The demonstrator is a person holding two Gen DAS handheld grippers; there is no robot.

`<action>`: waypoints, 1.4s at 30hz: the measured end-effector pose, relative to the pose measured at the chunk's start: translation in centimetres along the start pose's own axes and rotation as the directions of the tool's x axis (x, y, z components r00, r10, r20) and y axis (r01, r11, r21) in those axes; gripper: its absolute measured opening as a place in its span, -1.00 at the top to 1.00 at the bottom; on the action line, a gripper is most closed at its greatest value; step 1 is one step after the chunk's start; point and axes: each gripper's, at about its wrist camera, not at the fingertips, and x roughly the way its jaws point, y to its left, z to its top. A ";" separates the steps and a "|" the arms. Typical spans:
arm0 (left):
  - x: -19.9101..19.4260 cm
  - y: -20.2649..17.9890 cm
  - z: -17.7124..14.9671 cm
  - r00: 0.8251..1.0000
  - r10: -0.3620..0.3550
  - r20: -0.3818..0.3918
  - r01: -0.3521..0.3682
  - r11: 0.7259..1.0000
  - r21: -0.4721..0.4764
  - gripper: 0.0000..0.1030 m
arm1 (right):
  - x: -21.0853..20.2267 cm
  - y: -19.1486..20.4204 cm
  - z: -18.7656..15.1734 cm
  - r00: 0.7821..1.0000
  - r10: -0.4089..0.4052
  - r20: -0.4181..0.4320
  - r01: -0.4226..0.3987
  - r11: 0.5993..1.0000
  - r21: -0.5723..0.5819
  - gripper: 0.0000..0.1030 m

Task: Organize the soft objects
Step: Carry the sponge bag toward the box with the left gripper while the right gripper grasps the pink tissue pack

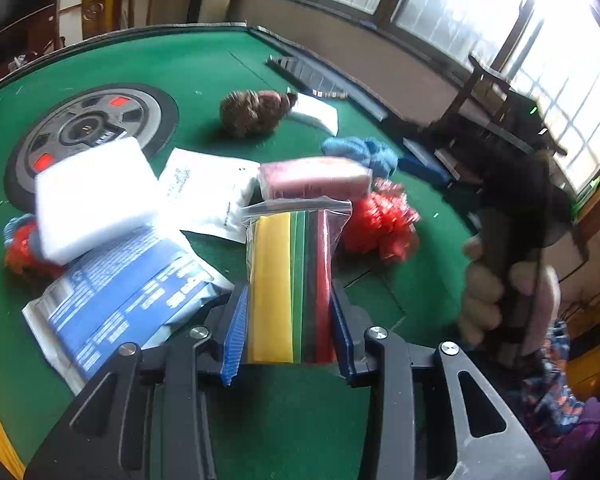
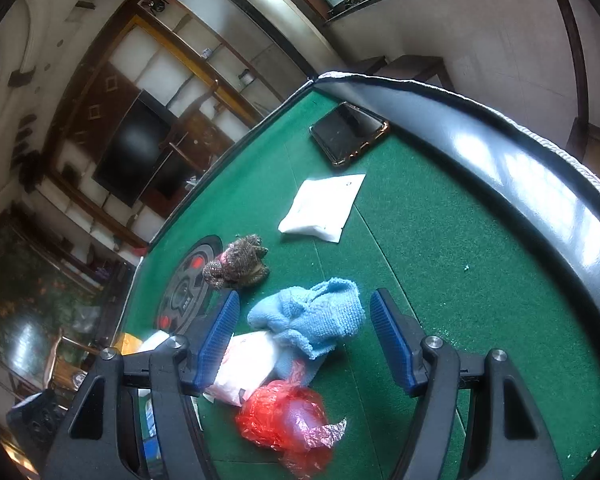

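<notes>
My left gripper is shut on a clear zip bag of coloured sheets, yellow, green, black and red, with both blue pads pressing on its sides. Beyond it lie a pink packet, a white foam block, a white pouch and a blue printed packet. My right gripper stands open over a light blue cloth, which lies between its fingers without touching the pads. A pale pink packet and a crumpled red plastic wad lie just in front of it.
The green felt table has a raised dark rim and a round centre dial. A brown knitted scrubber, a white pouch and a phone lie farther off. A hand grips the other tool's handle at the right.
</notes>
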 end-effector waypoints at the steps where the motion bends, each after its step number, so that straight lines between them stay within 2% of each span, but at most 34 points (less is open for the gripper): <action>1: -0.8 0.1 -0.1 1.000 -0.009 0.023 0.009 1.000 -0.008 0.32 | 0.0 0.2 0.0 1.000 -0.001 0.002 0.001 1.000 -0.011 -0.22; 4: -3.6 0.8 -0.7 0.996 -0.022 0.085 0.025 0.999 -0.032 0.32 | -0.1 1.2 -0.2 1.000 -0.006 0.003 0.006 0.998 -0.061 -0.22; 8: -7.1 2.8 -1.8 0.990 -0.026 0.137 0.039 0.994 -0.100 0.32 | 0.0 3.8 -0.6 0.998 0.026 -0.058 -0.034 0.989 -0.147 -0.22; 10: -8.3 4.0 -2.1 0.986 -0.016 0.163 0.037 0.991 -0.129 0.31 | 0.2 5.9 -0.7 0.994 0.040 -0.102 -0.062 0.971 -0.229 -0.22; 12: -10.0 5.2 -2.7 0.981 0.013 0.194 0.017 0.988 -0.152 0.31 | 0.8 8.3 -0.9 0.989 0.011 -0.149 -0.062 0.937 -0.343 -0.22; 14: -11.2 6.3 -3.4 0.974 0.042 0.220 -0.003 0.985 -0.173 0.31 | 1.7 10.9 -1.6 0.983 -0.065 -0.170 -0.030 0.863 -0.504 -0.22; 16: -12.3 7.5 -4.2 0.969 0.069 0.239 -0.020 0.979 -0.203 0.31 | 2.8 13.5 -2.5 0.970 -0.168 -0.176 0.003 0.731 -0.682 -0.22; 18: -13.4 8.8 -5.0 0.964 0.097 0.249 -0.035 0.970 -0.240 0.31 | 4.1 15.2 -3.5 0.951 -0.258 -0.170 0.017 0.593 -0.805 -0.22; 21: -14.3 10.4 -6.3 0.958 0.121 0.262 -0.039 0.954 -0.297 0.31 | 6.4 16.4 -5.6 0.902 -0.384 -0.199 -0.031 0.402 -0.915 -0.22; 22: -14.6 11.0 -6.6 0.955 0.131 0.266 -0.042 0.948 -0.316 0.31 | 7.0 16.6 -6.3 0.885 -0.415 -0.212 -0.057 0.355 -0.933 -0.22; 24: -15.3 12.0 -7.3 0.949 0.151 0.278 -0.045 0.934 -0.353 0.31 | 8.2 16.6 -7.2 0.851 -0.453 -0.266 -0.124 0.319 -0.940 -0.22; 25: -15.6 12.4 -7.6 0.946 0.159 0.281 -0.047 0.928 -0.369 0.31 | 8.9 16.3 -7.3 0.833 -0.470 -0.291 -0.149 0.316 -0.937 -0.22; 27: -16.1 13.3 -8.2 0.942 0.178 0.285 -0.050 0.914 -0.403 0.31 | 10.2 15.7 -7.5 0.808 -0.511 -0.293 -0.148 0.306 -0.941 -0.22; 28: -16.4 13.8 -8.4 0.940 0.185 0.288 -0.051 0.908 -0.416 0.31 | 10.8 15.2 -7.4 0.796 -0.526 -0.301 -0.148 0.313 -0.938 -0.21; 30: -17.0 14.6 -9.0 0.935 0.204 0.289 -0.061 0.898 -0.436 0.31 | 11.1 14.4 -7.1 0.788 -0.532 -0.310 -0.129 0.349 -0.928 0.01; 31: -17.4 15.0 -9.3 0.933 0.215 0.290 -0.067 0.894 -0.444 0.31 | 11.0 14.2 -6.9 0.787 -0.527 -0.321 -0.124 0.375 -0.919 0.32; 34: -18.0 16.1 -9.7 0.926 0.243 0.290 -0.085 0.881 -0.465 0.31 | 9.5 14.1 -5.5 0.806 -0.469 -0.362 -0.124 0.464 -0.877 0.60; 39: -18.6 19.0 -10.1 0.918 0.301 0.260 -0.134 0.849 -0.511 0.31 | 5.7 16.3 -4.5 0.866 -0.380 -0.326 -0.090 0.522 -0.848 0.61; 42: -18.6 21.3 -9.8 0.918 0.341 0.202 -0.189 0.824 -0.535 0.31 | 3.5 19.4 -5.0 0.901 -0.274 -0.337 -0.135 0.560 -0.817 0.61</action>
